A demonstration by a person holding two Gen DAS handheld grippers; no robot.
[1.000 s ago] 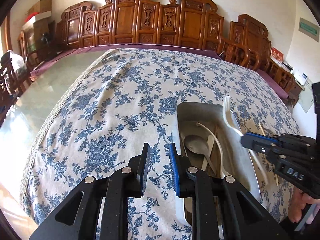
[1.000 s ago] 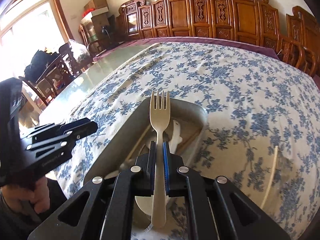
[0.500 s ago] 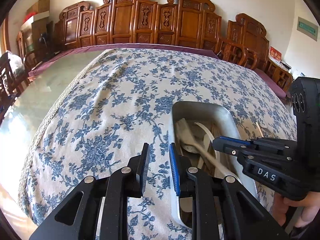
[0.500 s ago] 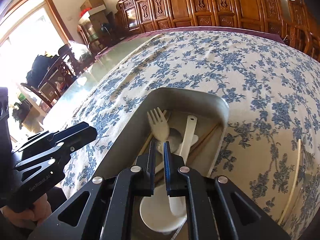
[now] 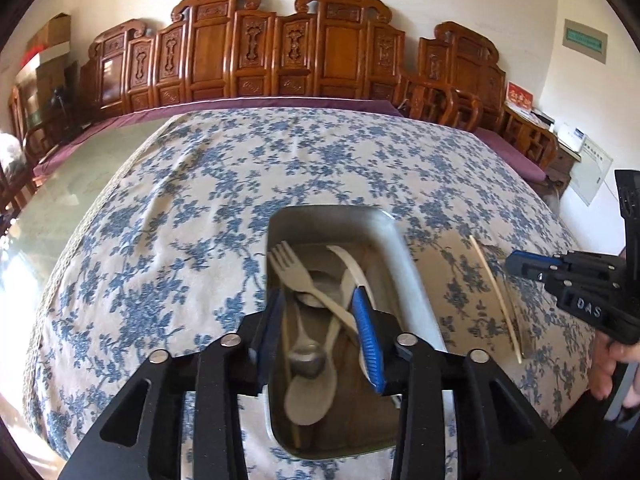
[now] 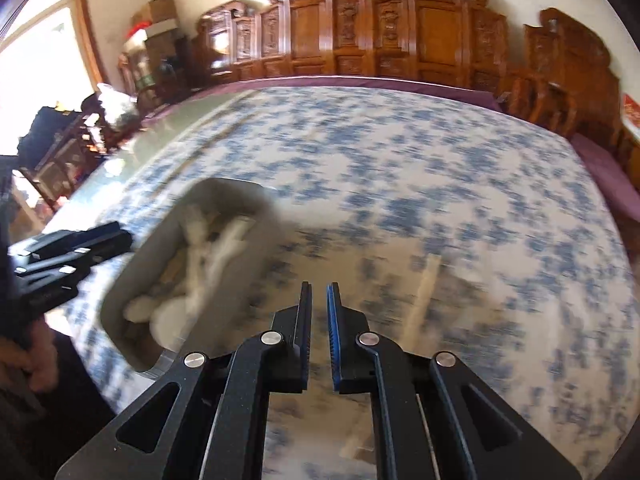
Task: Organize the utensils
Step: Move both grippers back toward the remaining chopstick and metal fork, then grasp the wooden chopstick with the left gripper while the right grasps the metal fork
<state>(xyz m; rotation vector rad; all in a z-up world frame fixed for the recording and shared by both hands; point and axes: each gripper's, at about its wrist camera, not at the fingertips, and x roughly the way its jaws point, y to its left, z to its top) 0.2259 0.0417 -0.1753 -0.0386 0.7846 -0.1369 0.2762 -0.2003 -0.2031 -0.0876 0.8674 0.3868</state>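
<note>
1. Tongs first: the left gripper [image 5: 320, 330] gapes wide above the metal tray [image 5: 416, 280], holding nothing; the right gripper [image 6: 319, 336] is slightly parted, also empty.
2. Fork [image 5: 294, 272] and spoons [image 5: 308, 388] lie in the tray.
3. One chopstick [image 5: 496, 296] remains on the tablecloth [image 5: 180, 220], so nearly finished.

Left gripper [image 5: 320, 300] fingers [image 5: 366, 332] spread above tray [image 5: 416, 292] holding fork [image 5: 294, 270].
</note>
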